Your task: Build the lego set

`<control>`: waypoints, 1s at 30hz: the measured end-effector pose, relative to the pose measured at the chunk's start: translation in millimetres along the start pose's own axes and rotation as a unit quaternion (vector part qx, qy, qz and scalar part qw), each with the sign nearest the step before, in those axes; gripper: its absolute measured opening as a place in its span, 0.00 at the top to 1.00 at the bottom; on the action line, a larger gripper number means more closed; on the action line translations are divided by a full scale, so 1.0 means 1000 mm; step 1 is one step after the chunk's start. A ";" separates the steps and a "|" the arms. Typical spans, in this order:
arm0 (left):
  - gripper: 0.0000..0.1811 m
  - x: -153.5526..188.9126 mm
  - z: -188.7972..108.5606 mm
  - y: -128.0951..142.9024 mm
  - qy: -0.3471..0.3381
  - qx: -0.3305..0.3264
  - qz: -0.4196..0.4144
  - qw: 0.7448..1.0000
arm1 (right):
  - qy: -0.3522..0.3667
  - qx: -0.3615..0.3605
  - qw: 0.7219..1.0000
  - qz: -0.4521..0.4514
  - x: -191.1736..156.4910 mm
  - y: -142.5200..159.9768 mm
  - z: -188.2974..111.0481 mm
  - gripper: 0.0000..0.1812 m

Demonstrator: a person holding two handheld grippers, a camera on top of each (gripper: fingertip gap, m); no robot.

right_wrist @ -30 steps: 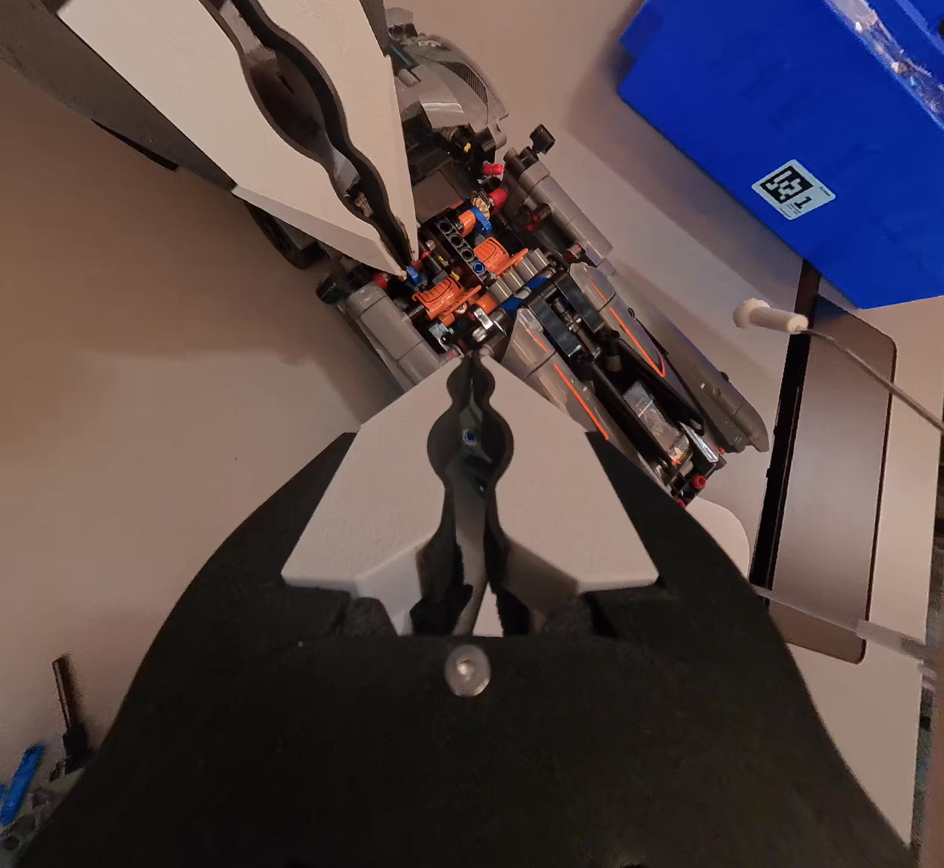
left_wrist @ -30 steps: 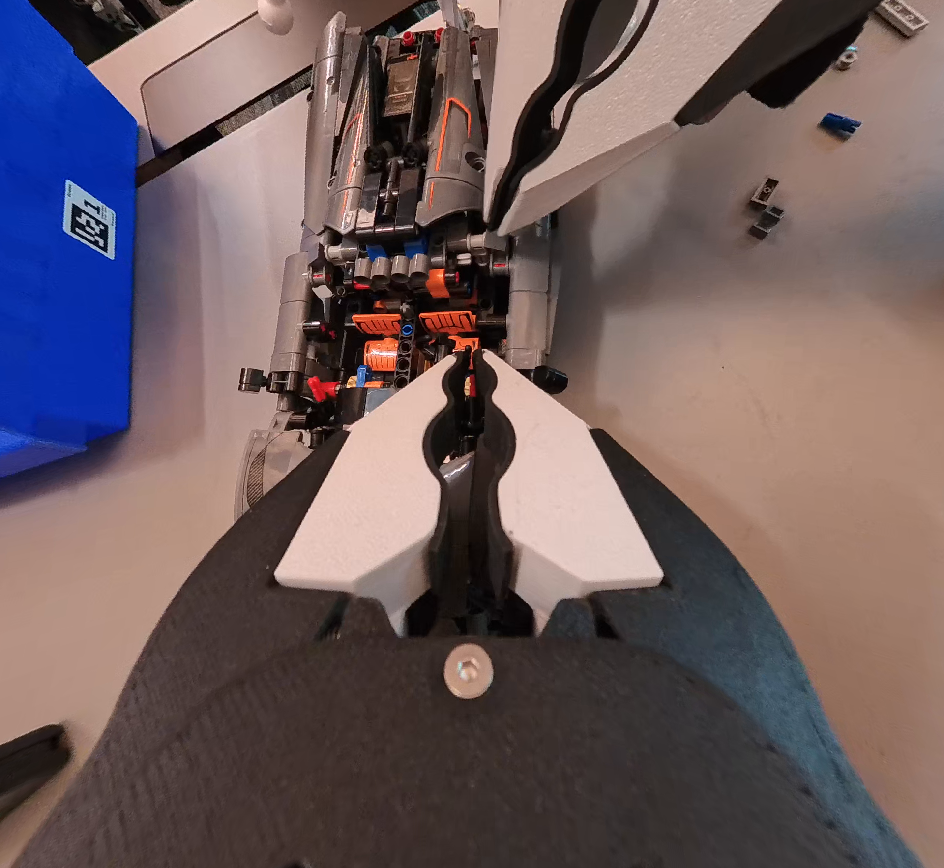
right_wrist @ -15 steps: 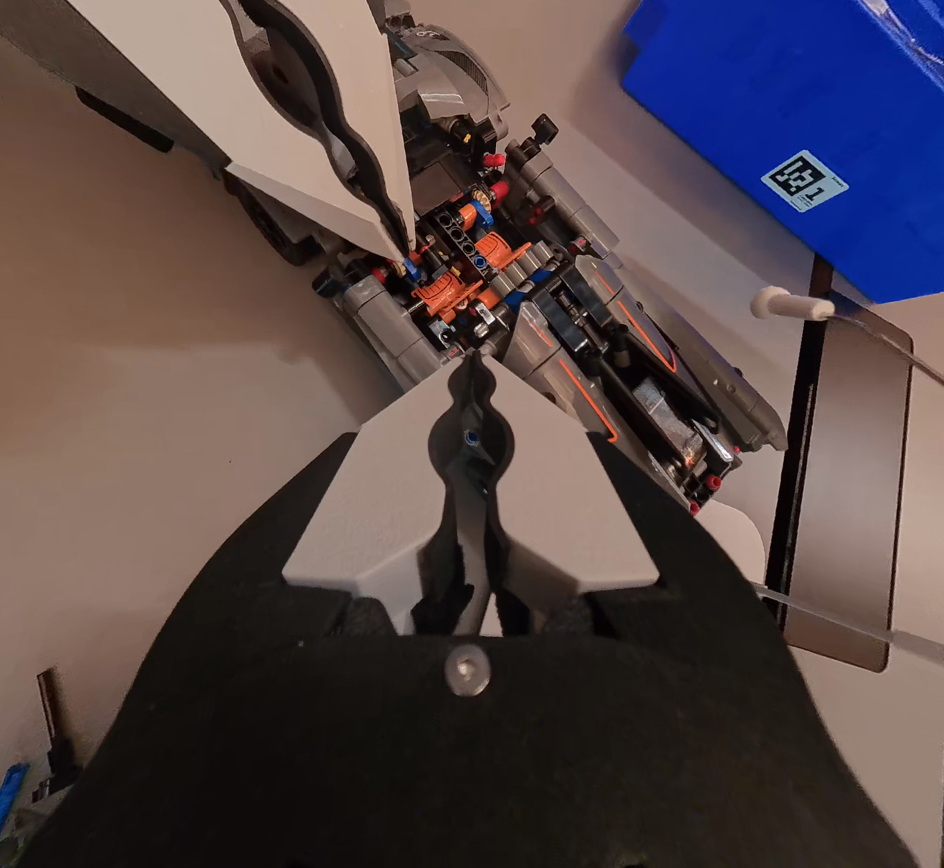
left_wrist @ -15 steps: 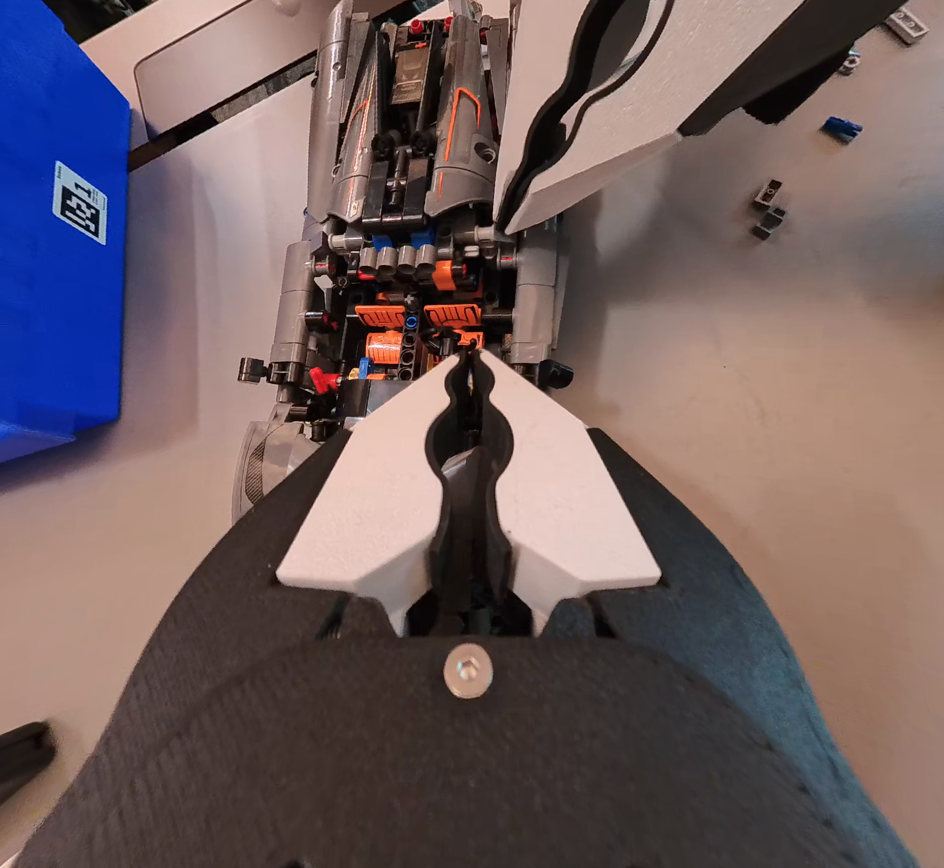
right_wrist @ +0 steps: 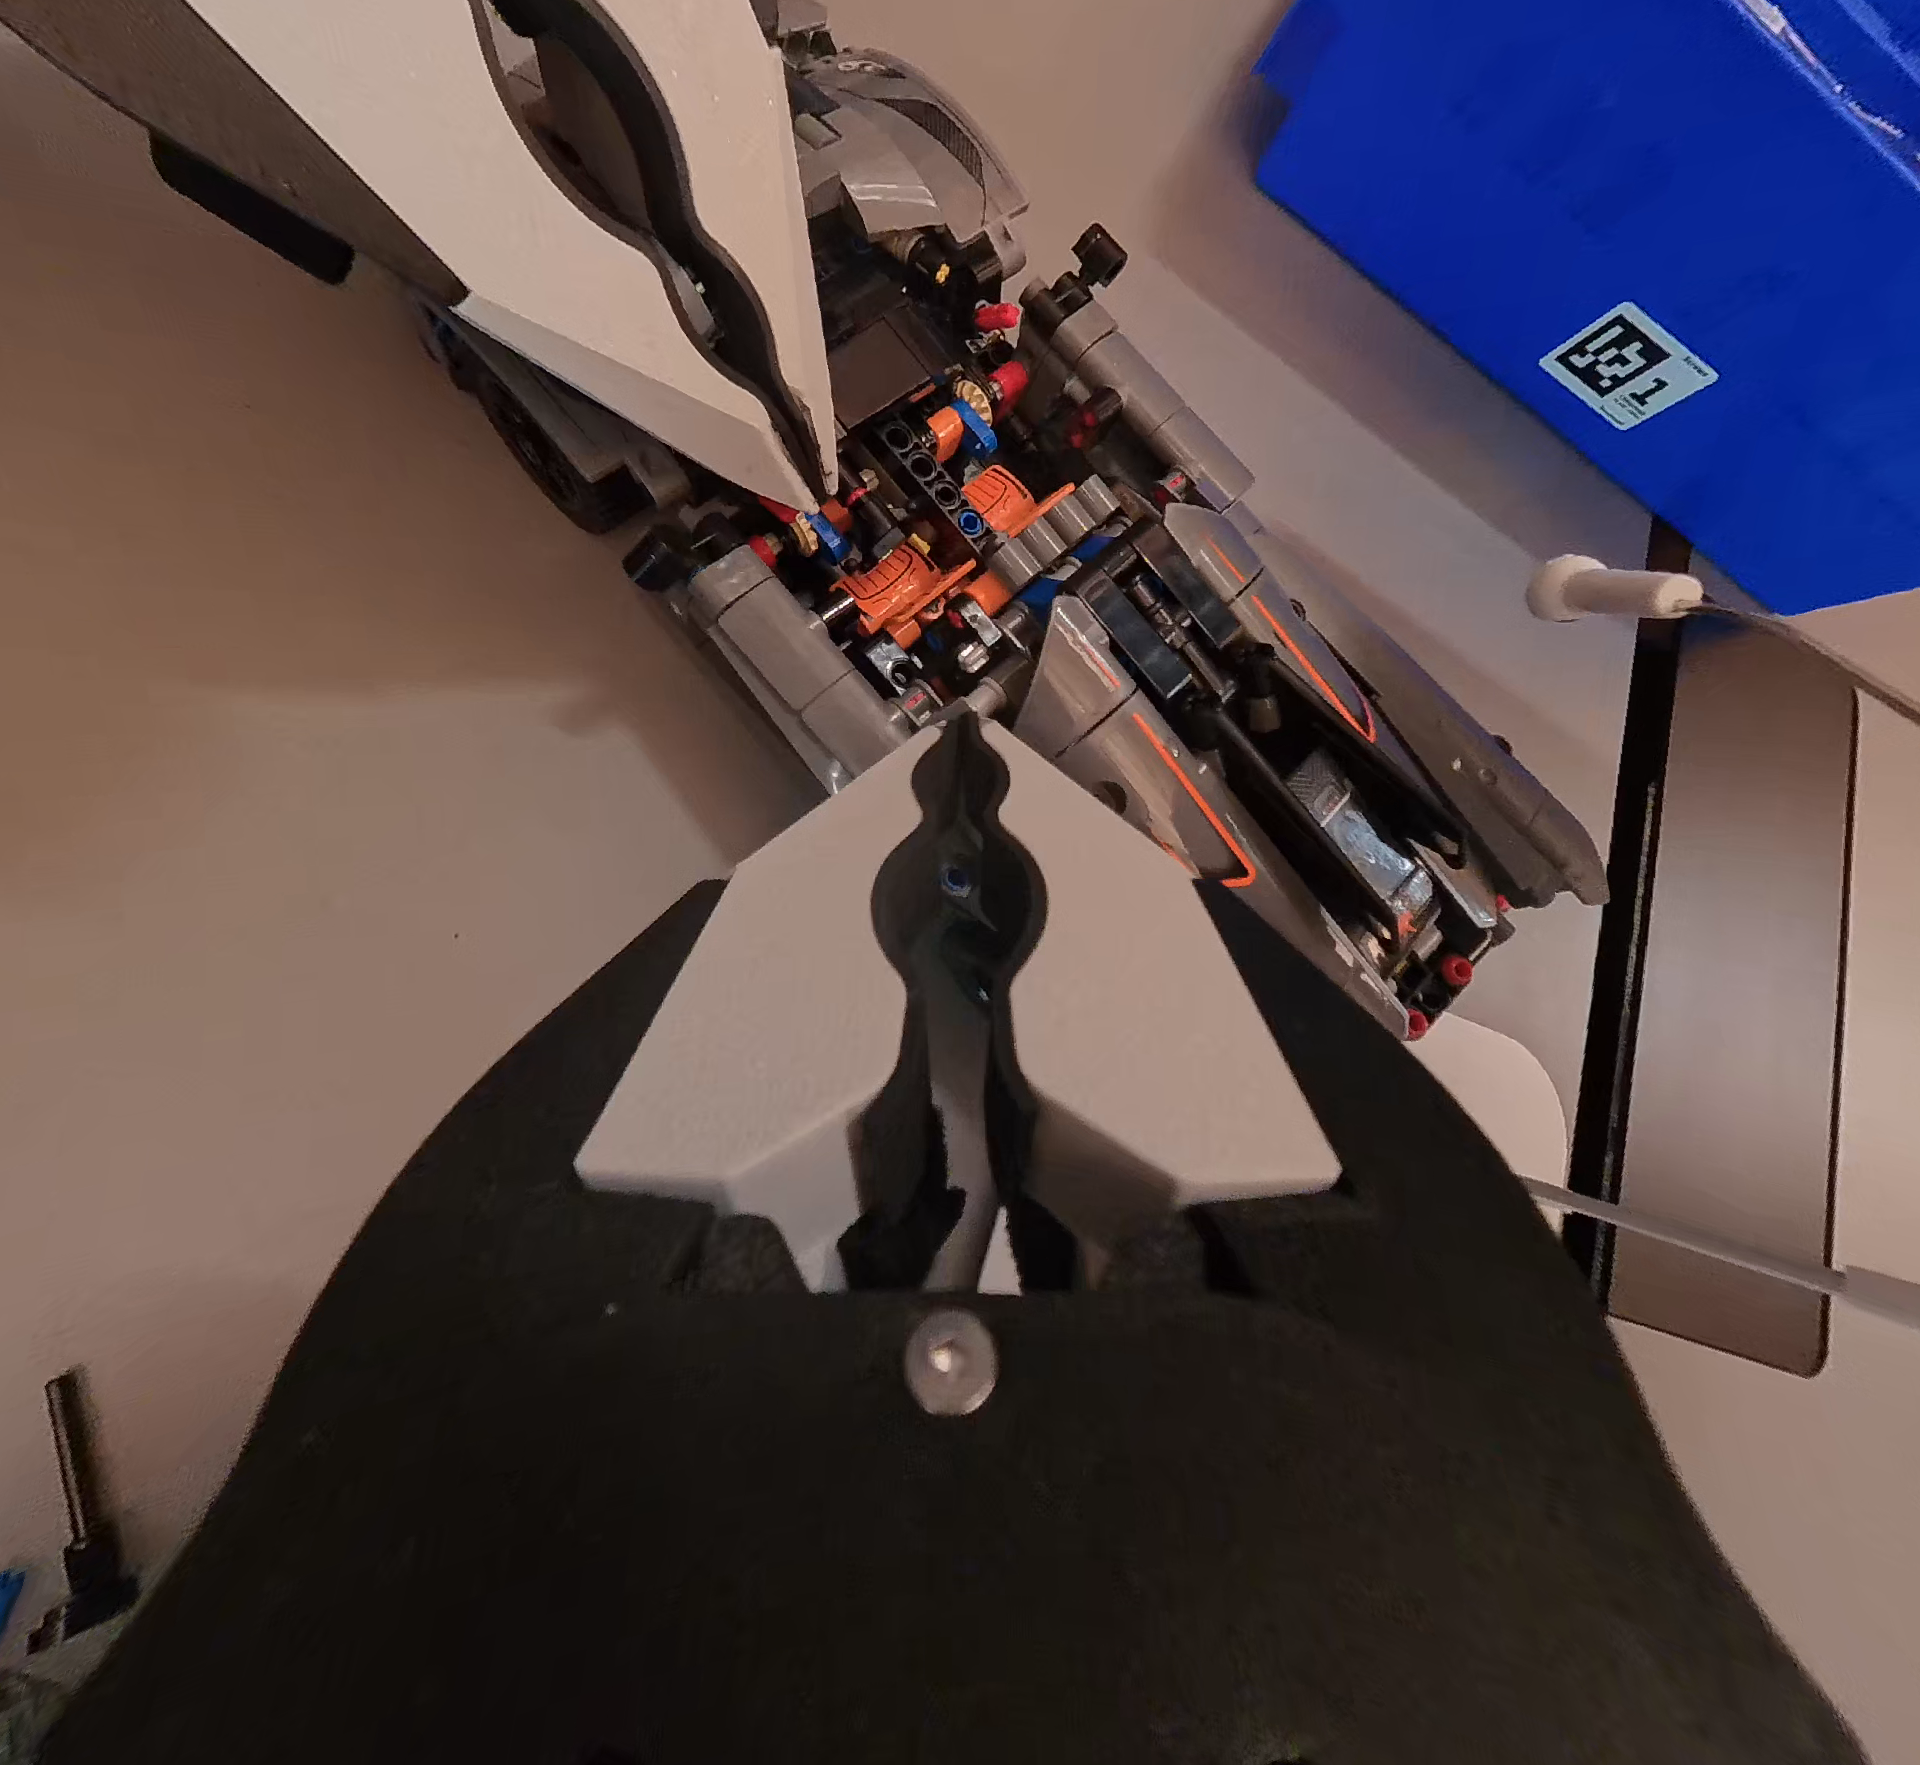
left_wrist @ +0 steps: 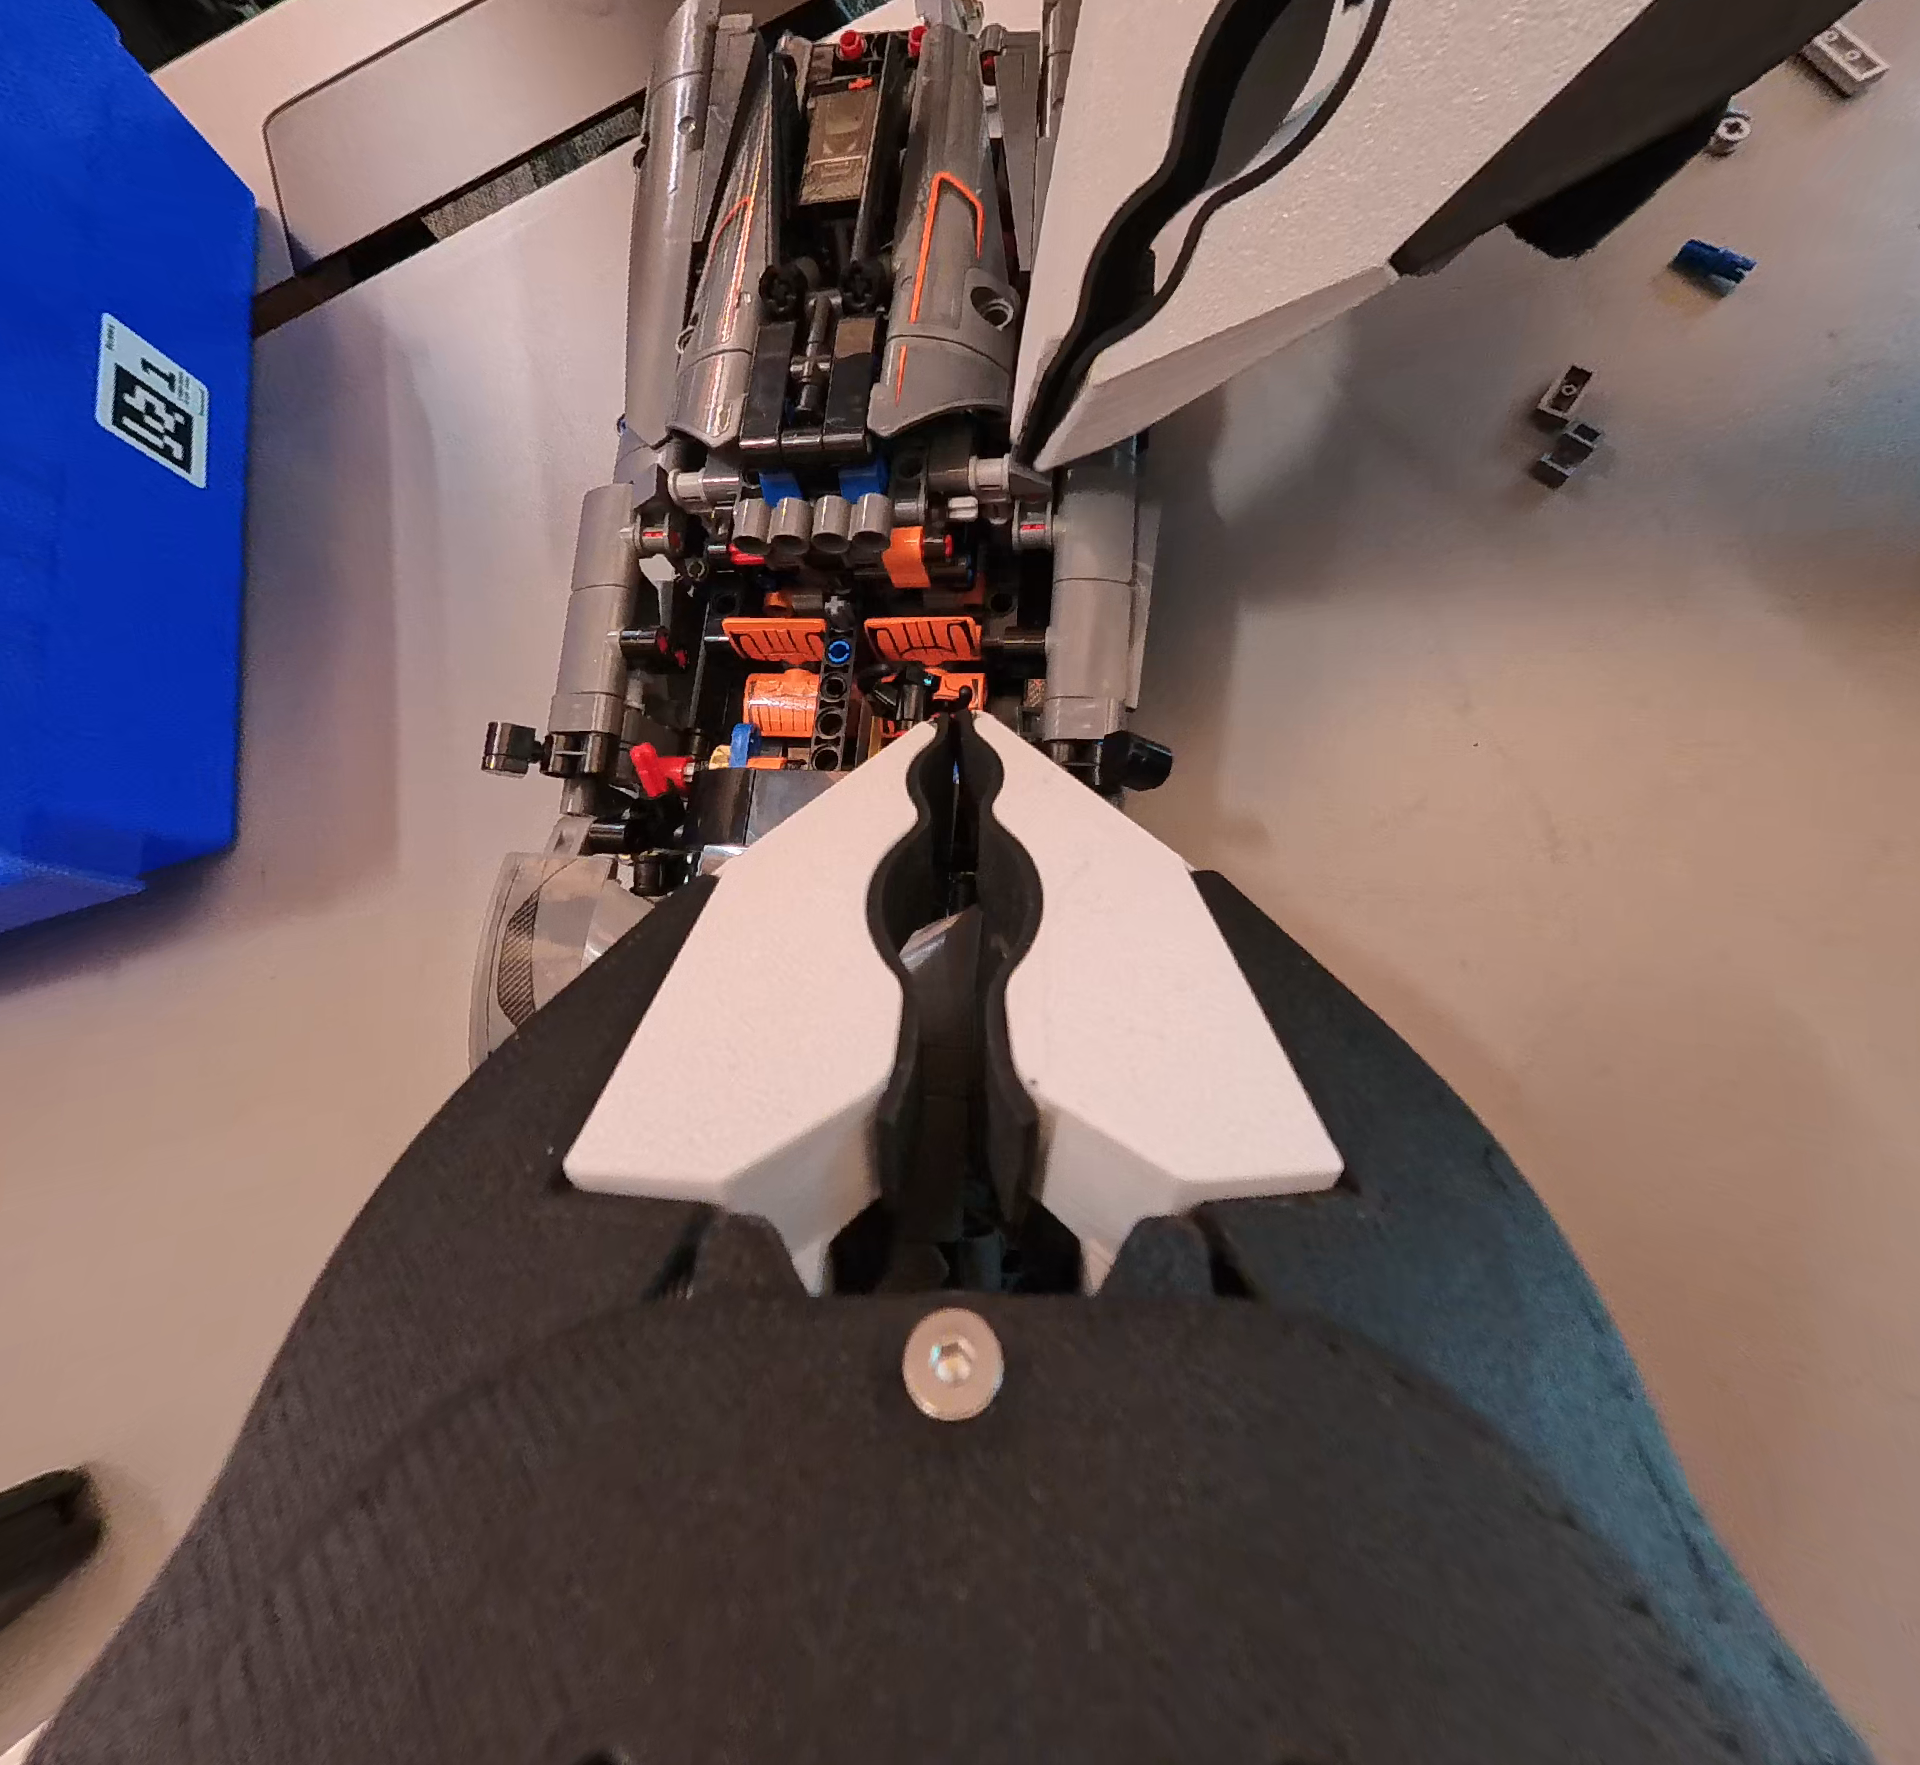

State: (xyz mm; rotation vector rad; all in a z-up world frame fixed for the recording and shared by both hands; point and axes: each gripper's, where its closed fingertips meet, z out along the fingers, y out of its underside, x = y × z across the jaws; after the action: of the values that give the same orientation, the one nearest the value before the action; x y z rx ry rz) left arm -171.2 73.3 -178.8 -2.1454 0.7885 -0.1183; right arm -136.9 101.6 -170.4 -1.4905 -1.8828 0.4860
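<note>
I am pressing both claws into half-built lego car (left_wrist: 831, 510), lying on table (left_wrist: 1455, 780) at 12 o'clock.

Left gripper (left_wrist: 954, 723): jaws closed, tip among orange parts, holding nothing that I can see.

Right gripper (right_wrist: 964, 723): closed at grey side pin.

Judging: seating step. Next needing gentle, steady push.

Blue bin (left_wrist: 104, 468) at 9 o'clock; loose pieces (left_wrist: 1564, 427) at 2 o'clock.

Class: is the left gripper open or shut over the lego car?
Shut: the left gripper has its white fingers meeting at the tips above the lego car.
</note>
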 end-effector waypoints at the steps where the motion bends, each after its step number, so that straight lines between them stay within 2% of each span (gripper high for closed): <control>1: 1.00 0.000 0.000 0.000 0.001 0.000 0.000 1.000 | -0.002 0.002 1.000 0.001 0.000 0.000 0.000 1.00; 27: 1.00 0.000 -0.001 -0.001 -0.004 0.004 0.008 1.000 | 0.044 -0.079 0.994 -0.069 -0.003 0.000 0.002 1.00; 30: 0.94 0.009 -0.003 -0.009 0.010 0.023 0.033 0.999 | 0.041 -0.076 0.994 -0.069 -0.004 -0.001 0.003 1.00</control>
State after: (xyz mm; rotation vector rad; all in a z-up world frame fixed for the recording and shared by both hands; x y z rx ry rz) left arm -160.3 70.3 -172.3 -2.0752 0.8599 -0.1211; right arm -139.2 97.9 -172.8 -1.4401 -1.9778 0.2190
